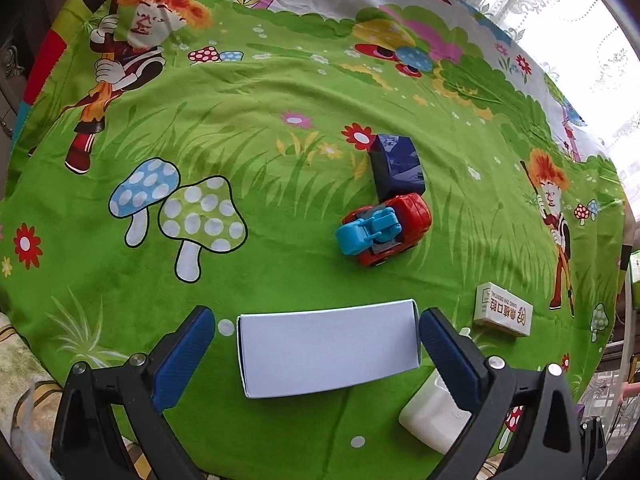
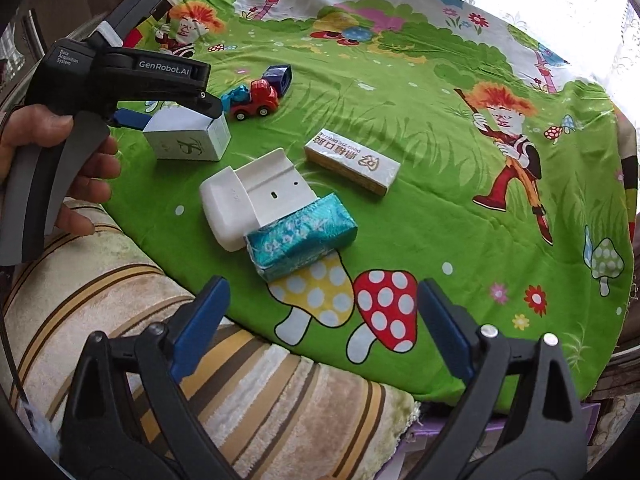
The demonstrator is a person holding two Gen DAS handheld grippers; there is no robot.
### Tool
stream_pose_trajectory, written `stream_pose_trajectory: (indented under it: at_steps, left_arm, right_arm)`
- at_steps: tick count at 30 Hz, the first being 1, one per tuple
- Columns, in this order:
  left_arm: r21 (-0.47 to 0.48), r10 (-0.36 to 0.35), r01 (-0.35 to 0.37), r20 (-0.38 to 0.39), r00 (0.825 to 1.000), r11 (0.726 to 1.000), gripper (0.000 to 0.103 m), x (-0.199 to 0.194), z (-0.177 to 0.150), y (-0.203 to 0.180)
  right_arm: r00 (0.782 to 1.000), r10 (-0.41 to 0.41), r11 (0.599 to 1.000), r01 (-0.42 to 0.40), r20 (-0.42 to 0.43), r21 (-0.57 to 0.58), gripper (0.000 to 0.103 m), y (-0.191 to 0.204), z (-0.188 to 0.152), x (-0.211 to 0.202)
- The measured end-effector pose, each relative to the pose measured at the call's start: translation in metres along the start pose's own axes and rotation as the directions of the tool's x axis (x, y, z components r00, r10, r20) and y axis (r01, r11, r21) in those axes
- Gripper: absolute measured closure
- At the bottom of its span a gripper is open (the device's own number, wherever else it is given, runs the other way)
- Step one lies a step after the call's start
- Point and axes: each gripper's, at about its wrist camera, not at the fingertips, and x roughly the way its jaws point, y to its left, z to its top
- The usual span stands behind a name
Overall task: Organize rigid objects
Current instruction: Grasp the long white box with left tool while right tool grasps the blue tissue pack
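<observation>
A white box (image 1: 328, 350) stands on the green cartoon cloth (image 1: 248, 168) between the fingers of my left gripper (image 1: 318, 334), which is open with a gap at each side. The box also shows in the right wrist view (image 2: 188, 136), under the left gripper (image 2: 160, 114). Beyond it are a red and blue toy truck (image 1: 384, 228) and a dark blue box (image 1: 396, 168). A white soap dish (image 2: 256, 196), a teal tissue pack (image 2: 300, 236) and a cream labelled box (image 2: 352, 160) lie mid-table. My right gripper (image 2: 322, 316) is open and empty above the near table edge.
A striped plush cushion (image 2: 248, 392) lies beside the near table edge. A window with lace curtain (image 1: 560, 12) is behind the table. The cloth's right half holds only printed figures.
</observation>
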Motion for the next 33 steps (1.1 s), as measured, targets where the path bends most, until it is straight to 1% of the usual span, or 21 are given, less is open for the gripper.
stream_pose_trajectory:
  at_steps: [3,6,8,10,16,18,19,20,21,22,27,33]
  left_arm:
    - [0.013,-0.006,0.006,0.002,1.000,1.000,0.000,0.001,0.000,-0.004]
    - [0.009,-0.040,0.040,-0.018,0.999,0.999,0.000,0.002,-0.004,-0.006]
    - [0.026,-0.025,0.026,-0.016,1.000,0.999,0.000,0.004,-0.005,-0.009]
    - [0.032,-0.024,0.026,-0.036,0.999,0.999,0.000,0.009,-0.007,-0.009]
    - [0.063,0.007,-0.005,-0.030,1.000,0.998,0.000,0.014,-0.008,-0.011]
    - [0.080,0.014,-0.013,-0.021,1.000,0.997,0.001,0.014,-0.008,-0.012]
    - [0.085,0.012,-0.010,-0.017,1.000,0.996,0.005,0.014,-0.009,-0.012]
    - [0.091,0.007,-0.005,-0.016,1.000,0.996,0.009,0.013,-0.009,-0.012]
    - [0.095,0.004,-0.002,-0.017,1.000,0.996,0.012,0.014,-0.008,-0.012]
    - [0.095,0.002,0.000,-0.014,1.000,0.996,0.012,0.013,-0.009,-0.012]
    - [0.105,-0.020,0.020,0.000,1.000,0.994,0.013,0.010,-0.012,-0.014]
    - [0.115,-0.052,0.047,0.037,0.998,0.992,0.013,-0.006,-0.017,-0.015]
  right_arm:
    - [1.000,0.018,0.998,-0.019,-0.016,-0.053,0.007,0.004,0.005,0.010]
    - [0.999,0.043,0.993,-0.045,-0.028,-0.110,0.008,0.010,0.010,0.021]
    - [0.998,0.050,0.991,-0.054,-0.034,-0.124,0.008,0.011,0.013,0.027]
    - [0.998,0.055,0.990,-0.060,-0.042,-0.126,0.007,0.010,0.016,0.033]
    - [0.995,0.065,0.985,-0.077,-0.081,-0.157,0.008,0.010,0.024,0.049]
    - [0.994,0.061,0.985,-0.075,-0.090,-0.157,0.008,0.010,0.025,0.054]
    - [0.994,0.062,0.985,-0.075,-0.089,-0.157,0.009,0.010,0.025,0.055]
    - [0.994,0.064,0.985,-0.077,-0.086,-0.156,0.012,0.010,0.026,0.055]
    - [0.994,0.067,0.985,-0.080,-0.088,-0.153,0.021,0.010,0.026,0.056]
    - [0.994,0.066,0.986,-0.079,-0.092,-0.150,0.024,0.010,0.025,0.057]
    - [0.997,0.049,0.990,-0.057,-0.061,-0.129,0.024,0.010,0.022,0.051]
    - [1.000,0.013,1.000,-0.013,0.001,-0.012,0.024,-0.002,0.014,0.032]
